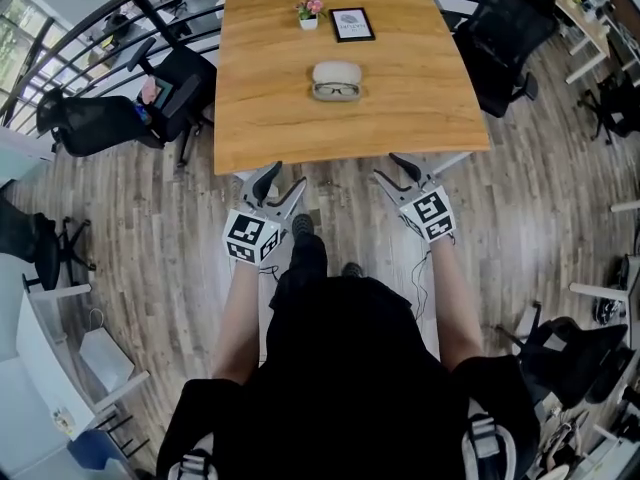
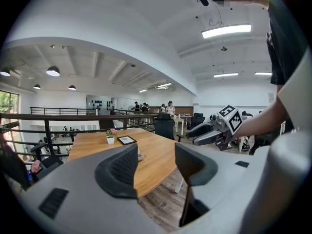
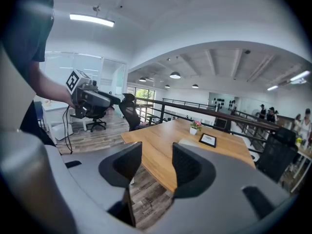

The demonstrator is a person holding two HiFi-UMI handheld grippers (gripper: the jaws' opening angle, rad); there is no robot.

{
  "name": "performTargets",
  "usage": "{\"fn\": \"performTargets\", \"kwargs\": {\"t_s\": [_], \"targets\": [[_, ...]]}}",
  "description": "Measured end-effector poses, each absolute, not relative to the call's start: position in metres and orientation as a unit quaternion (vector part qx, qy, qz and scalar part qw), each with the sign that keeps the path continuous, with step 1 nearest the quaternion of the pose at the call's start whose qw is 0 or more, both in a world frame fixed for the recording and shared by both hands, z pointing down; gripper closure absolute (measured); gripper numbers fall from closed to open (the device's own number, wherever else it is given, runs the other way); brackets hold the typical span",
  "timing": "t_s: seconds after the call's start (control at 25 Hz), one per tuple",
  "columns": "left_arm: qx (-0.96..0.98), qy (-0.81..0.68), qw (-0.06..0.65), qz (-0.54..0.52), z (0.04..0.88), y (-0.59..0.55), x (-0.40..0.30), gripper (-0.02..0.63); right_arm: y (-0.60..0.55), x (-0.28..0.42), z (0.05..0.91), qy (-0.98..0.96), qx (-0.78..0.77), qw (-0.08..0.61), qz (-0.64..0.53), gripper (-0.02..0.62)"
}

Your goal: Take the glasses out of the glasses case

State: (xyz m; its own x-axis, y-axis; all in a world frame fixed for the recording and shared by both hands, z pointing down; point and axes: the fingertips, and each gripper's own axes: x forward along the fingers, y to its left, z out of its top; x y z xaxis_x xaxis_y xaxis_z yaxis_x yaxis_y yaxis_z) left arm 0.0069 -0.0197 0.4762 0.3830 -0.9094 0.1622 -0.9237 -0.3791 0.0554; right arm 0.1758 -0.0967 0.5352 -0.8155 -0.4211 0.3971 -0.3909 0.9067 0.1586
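Near the middle of the wooden table (image 1: 420,88) sits the pale glasses case (image 1: 337,70). The dark-rimmed glasses (image 1: 337,91) lie right against its near side, lenses toward the person. The case looks hinged open with the glasses lying in its lower half, but from this height it is hard to tell whether they lie in it or just in front of it. A small potted plant (image 1: 309,12) and a framed card (image 1: 352,24) stand further back, well apart from the case, so the approach from the near edge is unobstructed. Both tools hang short of the table, over the plank floor (image 1: 540,228). The left gripper (image 1: 288,176) and the right gripper (image 1: 385,166) are level with each other and angled inward toward the case, which reads as a ready stance, not a reach under way. Each gripper's own view shows its jaws spread with only table edge and floor between them, so neither holds anything. Judging by this, the task has not begun. One gripper will probably need to steady the case while the other pinches the frame, since the light case could slide on the smooth wood.
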Motion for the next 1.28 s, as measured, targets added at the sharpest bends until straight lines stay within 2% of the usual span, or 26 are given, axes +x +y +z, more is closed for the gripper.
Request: {"fn": "performTargets", "kwargs": {"t_s": [0.64,1.28], "targets": [[0.861,-0.5,0.074,0.064,0.477,-0.124,-0.079,0.364,-0.178,0.092,0.539,-0.939,0.26,0.223,-0.01,0.396],[0.885,-0.45,0.095,0.072,0.498,-0.197,-0.116,0.364,-0.229,0.057,0.563,-0.922,0.3,0.243,0.02,0.419]]}}
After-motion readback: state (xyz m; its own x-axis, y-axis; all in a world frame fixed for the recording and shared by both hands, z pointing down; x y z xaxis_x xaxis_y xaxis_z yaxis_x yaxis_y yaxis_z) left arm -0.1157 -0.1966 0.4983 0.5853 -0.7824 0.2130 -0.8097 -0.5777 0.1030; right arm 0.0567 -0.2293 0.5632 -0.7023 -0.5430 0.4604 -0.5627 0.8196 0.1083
